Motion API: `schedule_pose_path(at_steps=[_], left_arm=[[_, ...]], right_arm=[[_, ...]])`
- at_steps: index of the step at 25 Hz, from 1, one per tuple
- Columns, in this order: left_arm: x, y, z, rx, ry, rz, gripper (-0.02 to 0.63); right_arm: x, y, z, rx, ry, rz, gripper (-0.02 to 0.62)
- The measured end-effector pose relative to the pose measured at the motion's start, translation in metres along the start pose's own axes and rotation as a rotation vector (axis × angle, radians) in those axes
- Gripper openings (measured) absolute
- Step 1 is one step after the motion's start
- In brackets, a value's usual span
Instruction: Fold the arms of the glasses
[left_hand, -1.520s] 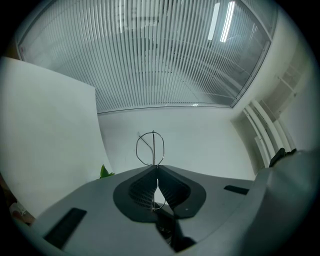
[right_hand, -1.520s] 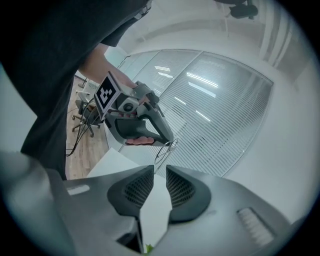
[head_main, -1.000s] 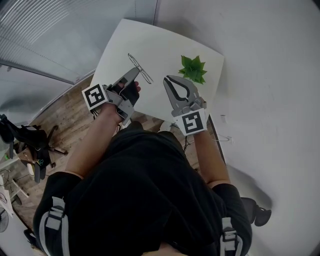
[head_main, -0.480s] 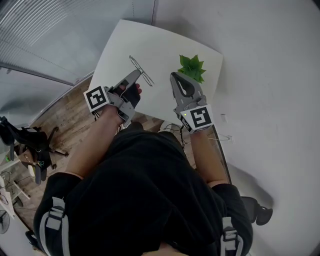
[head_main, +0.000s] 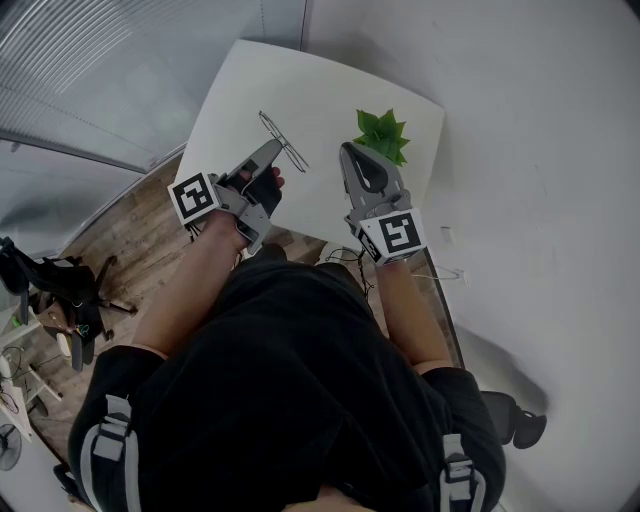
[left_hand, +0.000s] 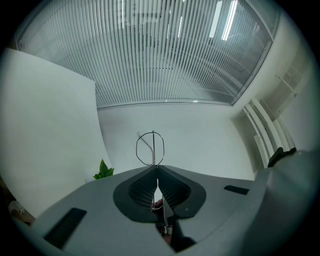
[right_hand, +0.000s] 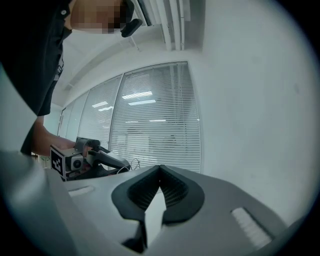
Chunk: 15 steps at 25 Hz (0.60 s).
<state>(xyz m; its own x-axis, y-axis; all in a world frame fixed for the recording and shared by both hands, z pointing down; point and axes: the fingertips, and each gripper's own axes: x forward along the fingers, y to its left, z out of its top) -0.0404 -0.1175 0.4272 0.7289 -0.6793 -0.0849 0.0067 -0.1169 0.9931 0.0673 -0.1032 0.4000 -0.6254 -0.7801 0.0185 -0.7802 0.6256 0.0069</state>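
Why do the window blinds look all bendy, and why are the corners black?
Left gripper view: the wide lens bows the blinds into curves and darkens the corners. Right gripper view: same dark rim. Head view: soft, even light on the table.

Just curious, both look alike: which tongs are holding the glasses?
The left tongs, clamped shut on the wire glasses; the right tongs are shut too, but empty.

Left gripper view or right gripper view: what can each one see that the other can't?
Only the left gripper view shows the green plant. Only the right gripper view shows the right gripper, shut with nothing in it, and the person's arm. Both show the left gripper shut on the glasses, with the window blinds behind.
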Motion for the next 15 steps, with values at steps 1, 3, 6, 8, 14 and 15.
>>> schedule_pose_path(at_steps=[1,3,6,8,14,15], left_arm=[[0.0001,0.0002,0.0002,0.000,-0.002,0.000,0.012],[0.0006,-0.0004,0.0012,0.002,-0.004,-0.002,0.013],[0.0012,-0.0023,0.0029,0.003,-0.005,-0.006,0.013],[0.0010,-0.0016,0.0034,0.005,-0.005,-0.004,0.014],[0.0013,-0.0008,0.0044,0.007,-0.004,-0.006,0.014],[0.0012,-0.0017,0.0043,0.007,-0.003,-0.007,0.013]], right_arm=[[-0.0001,0.0007,-0.0003,-0.004,0.002,0.002,0.012],[0.0004,0.0019,-0.0003,-0.010,0.005,0.007,0.012],[0.0018,0.0034,0.0012,0.005,0.000,0.009,0.012],[0.0019,0.0038,0.0003,0.014,-0.003,0.009,0.012],[0.0022,0.0050,-0.0017,0.000,0.002,0.012,0.012],[0.0023,0.0056,-0.0010,0.000,0.002,0.013,0.012]])
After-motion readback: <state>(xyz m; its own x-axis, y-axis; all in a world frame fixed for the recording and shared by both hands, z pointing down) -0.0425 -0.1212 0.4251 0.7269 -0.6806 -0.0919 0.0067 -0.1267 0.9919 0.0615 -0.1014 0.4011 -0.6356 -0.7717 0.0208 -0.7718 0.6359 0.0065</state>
